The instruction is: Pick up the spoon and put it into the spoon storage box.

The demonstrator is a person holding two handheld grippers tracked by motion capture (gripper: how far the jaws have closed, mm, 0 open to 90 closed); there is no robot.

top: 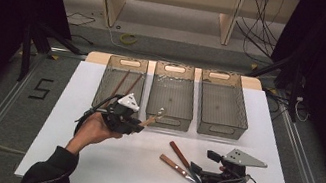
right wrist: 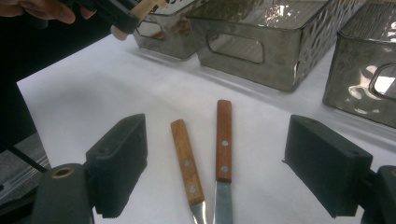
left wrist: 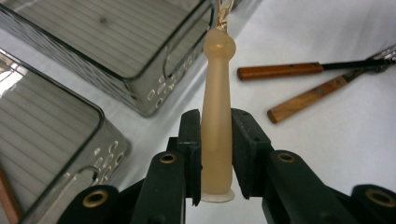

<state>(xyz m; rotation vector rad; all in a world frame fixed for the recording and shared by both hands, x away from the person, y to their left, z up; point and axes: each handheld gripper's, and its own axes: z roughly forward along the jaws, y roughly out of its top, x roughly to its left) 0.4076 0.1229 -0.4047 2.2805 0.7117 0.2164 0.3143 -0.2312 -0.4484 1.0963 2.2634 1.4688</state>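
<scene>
A: From above, the left gripper (top: 141,122) grips a pale-handled utensil (top: 152,118) near the middle bin (top: 168,117).

B: Its own view shows the clamp low on the handle (left wrist: 216,116); it might swing.

A: The right gripper (right wrist: 233,172) gapes over two knives (right wrist: 205,161).

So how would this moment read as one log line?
left claw: shut on pale-handled utensil | right claw: open above two wooden-handled knives

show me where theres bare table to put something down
Free: the white table at the near left, and the right strip beside the right bin. The middle bin looks empty too. Crowded: near right, where two wooden-handled knives lie by the right gripper.
</scene>
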